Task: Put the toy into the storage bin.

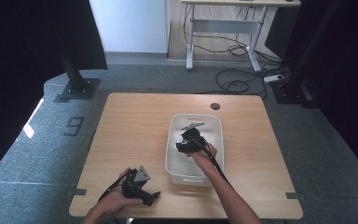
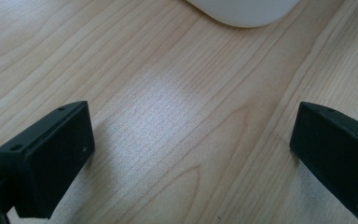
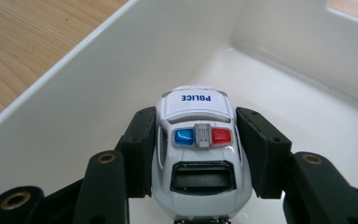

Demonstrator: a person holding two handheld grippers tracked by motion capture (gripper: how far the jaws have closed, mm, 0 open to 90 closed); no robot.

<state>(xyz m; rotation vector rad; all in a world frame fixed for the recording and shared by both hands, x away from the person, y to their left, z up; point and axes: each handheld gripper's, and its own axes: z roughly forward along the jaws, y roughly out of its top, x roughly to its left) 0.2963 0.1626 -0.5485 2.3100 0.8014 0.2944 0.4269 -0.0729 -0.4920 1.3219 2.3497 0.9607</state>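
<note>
Pale wood runs under everything we do at this table (image 1: 130, 140), and nearest to us, at its front edge, our left gripper (image 1: 142, 189) rests on the boards with its jaws spread wide and nothing between them; in the left gripper view we see bare grain between the two black pads and a rounded corner of the white bin (image 2: 244, 11) just ahead.

Farther in, our right gripper (image 3: 196, 147) is inside that bin, clamped on the toy police car (image 3: 198, 149). The pads press on the car's two flanks, so its long axis runs straight out along the jaws, the roof with the blue and red light bar facing the camera and the end marked POLICE pointing away from our hand toward the bin's far end. We judge the car to hang just above the bin floor (image 3: 307, 121), though we cannot tell whether its wheels touch.

The move ahead turns on that axis: the car goes down nose-forward, lengthwise in the bin. To one side the long wall (image 3: 65, 93) stands near; ahead and to the other side there is open white floor. In the high view the bin (image 1: 173, 163) sits right of the table's middle, and a small grey thing (image 1: 194, 125) lies at its far end, well beyond the car. Our right hand is the one at work; the left stands well apart from the bin's near corner.
</note>
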